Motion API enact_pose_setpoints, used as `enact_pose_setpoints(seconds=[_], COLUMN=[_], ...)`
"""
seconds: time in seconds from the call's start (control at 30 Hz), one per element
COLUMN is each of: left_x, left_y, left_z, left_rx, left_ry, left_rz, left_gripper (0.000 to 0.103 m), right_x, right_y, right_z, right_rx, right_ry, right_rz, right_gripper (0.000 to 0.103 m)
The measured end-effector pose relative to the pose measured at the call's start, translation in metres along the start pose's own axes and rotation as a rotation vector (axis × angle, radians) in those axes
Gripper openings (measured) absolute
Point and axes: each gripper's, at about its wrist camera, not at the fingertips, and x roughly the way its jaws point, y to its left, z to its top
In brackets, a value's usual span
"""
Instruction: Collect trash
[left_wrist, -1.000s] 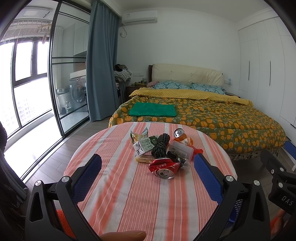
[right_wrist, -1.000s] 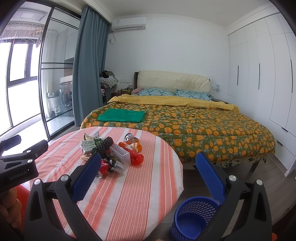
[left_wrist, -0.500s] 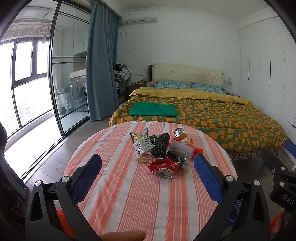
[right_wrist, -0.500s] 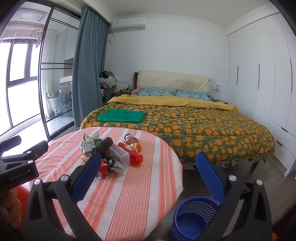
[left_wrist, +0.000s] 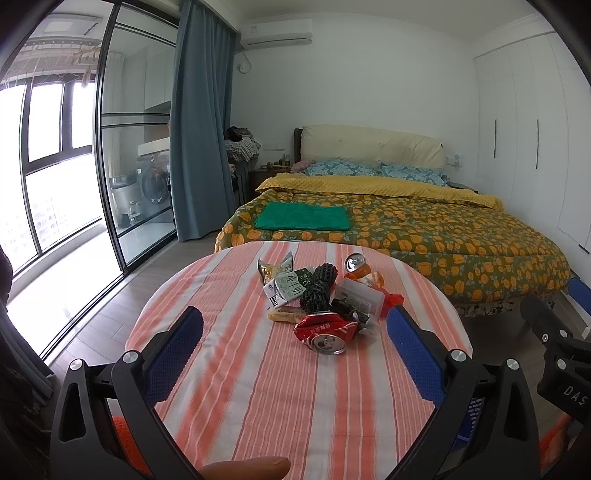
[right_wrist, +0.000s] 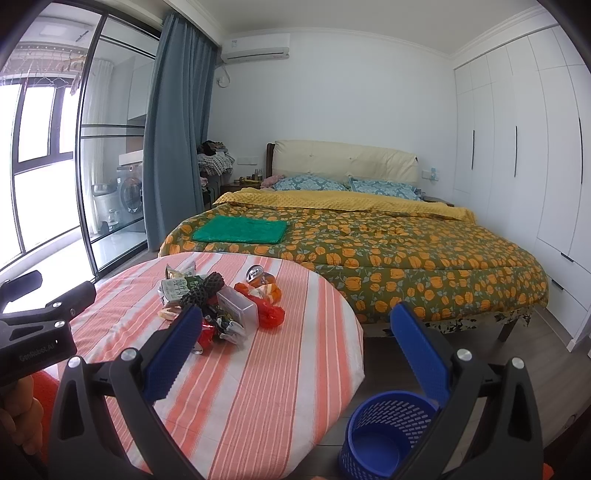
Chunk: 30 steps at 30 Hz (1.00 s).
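Observation:
A pile of trash lies mid-table on the round striped table (left_wrist: 280, 398): a crushed red can (left_wrist: 325, 330), a green-white carton (left_wrist: 290, 290), a black mesh sleeve (left_wrist: 317, 286), a clear plastic box (left_wrist: 356, 297), an orange can (left_wrist: 358, 267) and a red wrapper (right_wrist: 271, 314). My left gripper (left_wrist: 295, 325) is open and empty, just short of the red can. My right gripper (right_wrist: 295, 323) is open and empty, over the table's right side. A blue mesh trash bin (right_wrist: 388, 432) stands on the floor right of the table.
A bed (right_wrist: 369, 251) with an orange-patterned quilt and a folded green cloth (left_wrist: 303, 218) stands right behind the table. Glass doors (left_wrist: 110, 166) and a blue curtain (left_wrist: 201, 129) are to the left, white wardrobes (right_wrist: 517, 147) to the right.

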Motion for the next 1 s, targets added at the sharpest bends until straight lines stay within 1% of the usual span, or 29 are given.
enact_pose_setpoints(seconds=[0.27,0.37,0.43,0.47,0.6,0.67,0.73,0.87,0.93,1.0], left_x=[0.001,0.003,0.006,0.007,0.017,0.028,0.040,0.065,0.079,0.096], left_y=[0.004,0.009,0.012,0.011,0.007,0.004,0.004,0.005,0.003,0.001], left_z=[0.003,0.004,0.003,0.003,-0.003,-0.008,-0.015,-0.033,-0.043,-0.055], left_rx=[-0.001,-0.042,-0.050,-0.041,0.044,0.075,0.087,0.063,0.057,0.042], left_ry=[0.019,0.028,0.027,0.027,0.032,0.069,0.109,0.187,0.216,0.270], left_rz=[-0.007,-0.042,-0.054,-0.045,0.039,0.056,0.046,0.020,0.030,0.007], left_gripper=[0.099,0.099,0.099,0.099,0.099,0.099,0.099,0.099,0.099,0.099], right_x=[0.001,0.002,0.005,0.008,0.021,0.029,0.038,0.054,0.061,0.069], right_y=[-0.004,-0.005,-0.005,-0.006,-0.007,-0.007,-0.007,-0.011,-0.014,-0.016], right_z=[0.001,0.000,-0.001,-0.003,-0.012,-0.017,-0.023,-0.036,-0.043,-0.050], right_rx=[0.003,0.003,0.004,0.007,0.018,0.019,0.017,0.023,0.029,0.037], right_ry=[0.003,0.000,0.001,0.004,0.023,0.038,0.053,0.083,0.101,0.122], right_rz=[0.000,-0.007,-0.010,-0.010,-0.002,0.002,0.001,-0.007,-0.008,-0.007], right_gripper=[0.098,0.098,0.098,0.098,0.098,0.098,0.098,0.098,0.098,0.098])
